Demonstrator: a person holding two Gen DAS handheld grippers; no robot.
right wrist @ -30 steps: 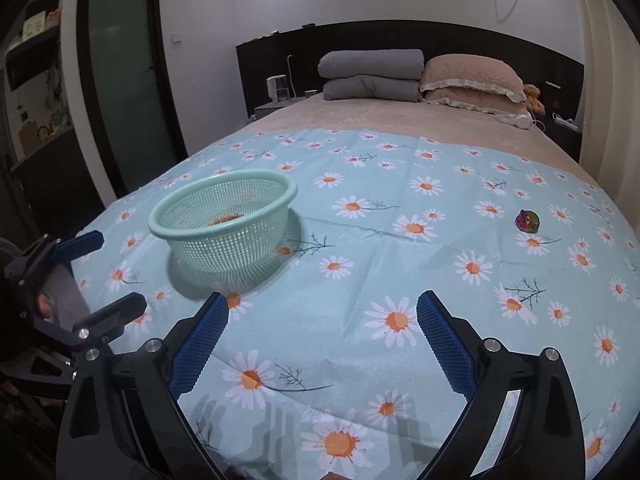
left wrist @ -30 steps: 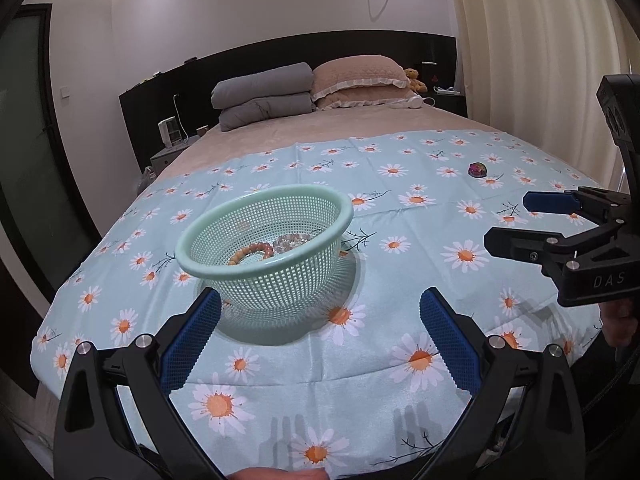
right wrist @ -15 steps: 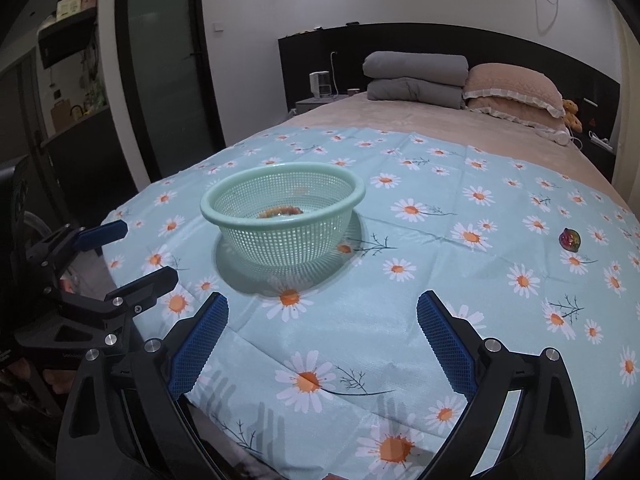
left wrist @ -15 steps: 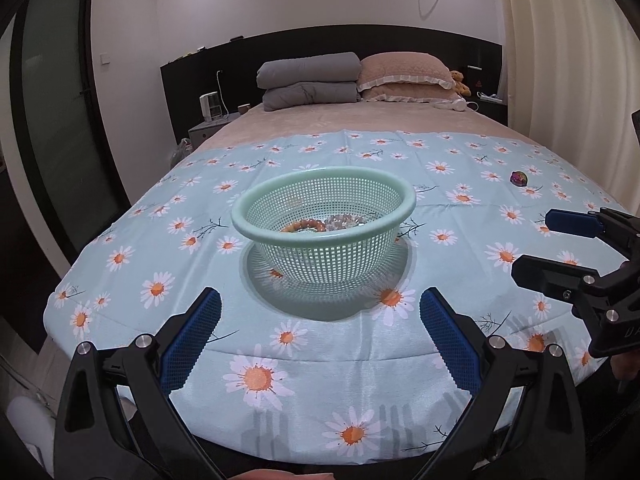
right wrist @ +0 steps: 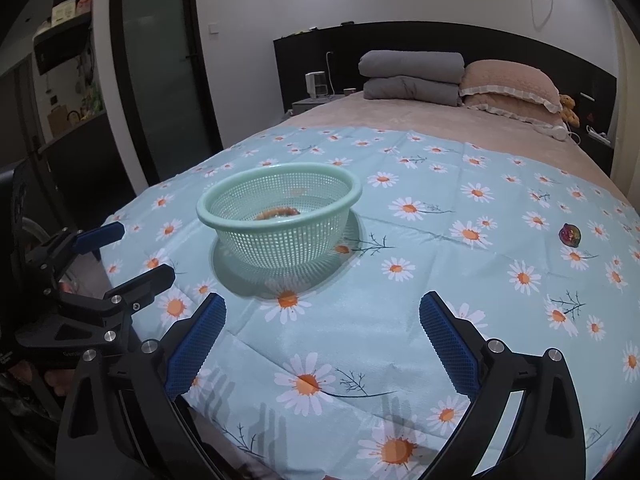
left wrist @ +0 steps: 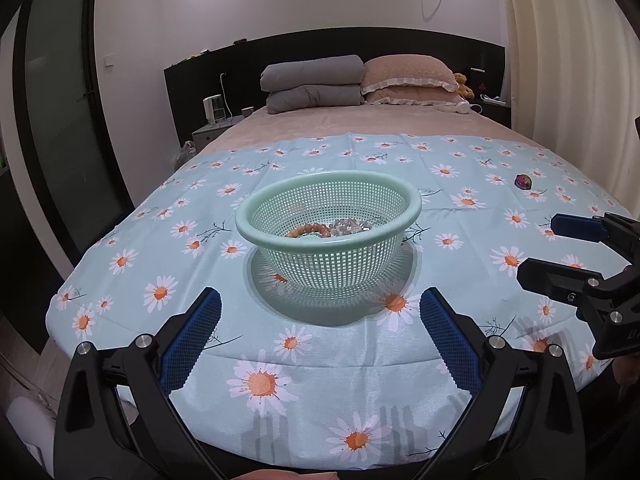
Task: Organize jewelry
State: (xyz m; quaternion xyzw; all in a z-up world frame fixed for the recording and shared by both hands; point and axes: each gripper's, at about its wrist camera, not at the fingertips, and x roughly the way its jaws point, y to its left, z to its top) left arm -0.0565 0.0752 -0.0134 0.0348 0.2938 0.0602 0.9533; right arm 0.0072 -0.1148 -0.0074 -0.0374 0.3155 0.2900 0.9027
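Observation:
A mint-green mesh basket point(left wrist: 328, 236) stands on the daisy-print cloth point(left wrist: 304, 364) and holds an orange-brown bead bracelet point(left wrist: 308, 230) and a pale bead bracelet point(left wrist: 352, 225). The basket also shows in the right wrist view point(right wrist: 280, 216). A small iridescent jewel point(left wrist: 523, 180) lies alone on the cloth at the far right, and in the right wrist view point(right wrist: 569, 235). My left gripper point(left wrist: 320, 340) is open and empty, just short of the basket. My right gripper point(right wrist: 322, 344) is open and empty, to the basket's right.
The bed runs back to grey folded bedding point(left wrist: 314, 84), pink pillows point(left wrist: 412, 80) and a dark headboard. A nightstand with a small appliance point(left wrist: 214, 110) stands at the back left. A dark door point(right wrist: 160, 80) is on the left, a curtain point(left wrist: 568, 60) on the right.
Both grippers have drawn back and swung left, so the basket now sits centred ahead of the left gripper. Both stay open and empty.

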